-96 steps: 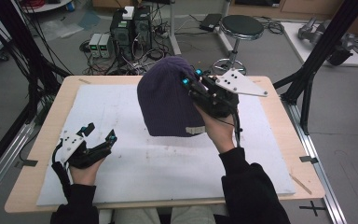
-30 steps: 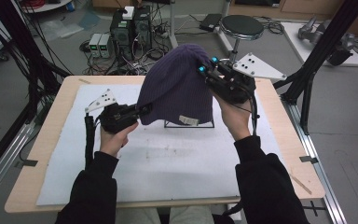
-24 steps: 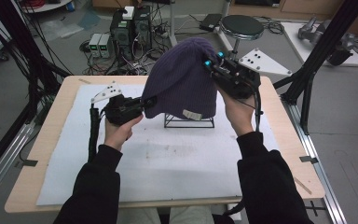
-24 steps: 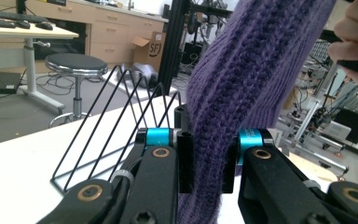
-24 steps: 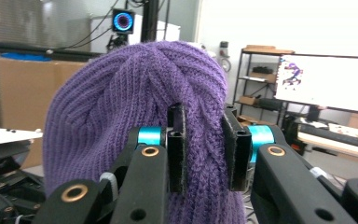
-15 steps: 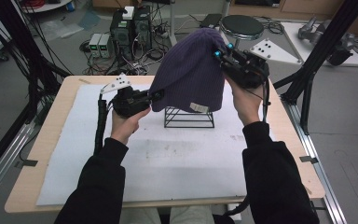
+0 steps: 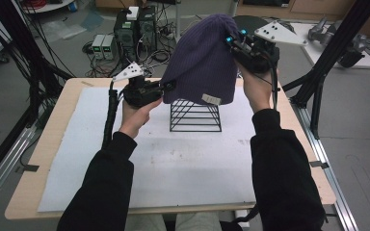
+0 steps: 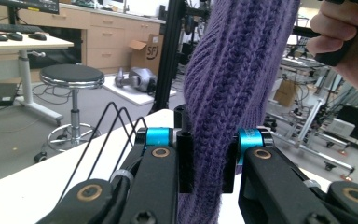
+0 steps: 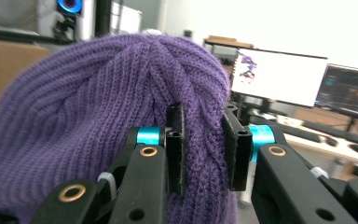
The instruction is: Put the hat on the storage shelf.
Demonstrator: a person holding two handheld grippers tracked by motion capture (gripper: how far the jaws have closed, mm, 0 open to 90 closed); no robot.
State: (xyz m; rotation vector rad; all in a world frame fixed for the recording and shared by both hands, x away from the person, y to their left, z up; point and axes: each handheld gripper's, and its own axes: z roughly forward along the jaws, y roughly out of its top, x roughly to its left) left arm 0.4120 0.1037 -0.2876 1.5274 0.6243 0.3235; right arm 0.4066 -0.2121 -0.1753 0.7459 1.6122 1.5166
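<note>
A purple knit beanie hangs in the air above a black wire stand on the white mat. My left gripper is shut on the beanie's lower left edge. In the left gripper view the knit is pinched between the pads, left gripper. My right gripper is shut on the beanie's upper right side, near its crown. In the right gripper view the beanie bulges to the left, right gripper. A small label shows on the beanie's hem.
The wire stand stands at the back middle of the white mat on the wooden table. Black frame posts rise beside the table. Computers and cables lie on the floor beyond, with a stool farther off.
Both grippers have risen and moved away from me with the beanie. It has come up off the wire stand, which now stands bare below it.
</note>
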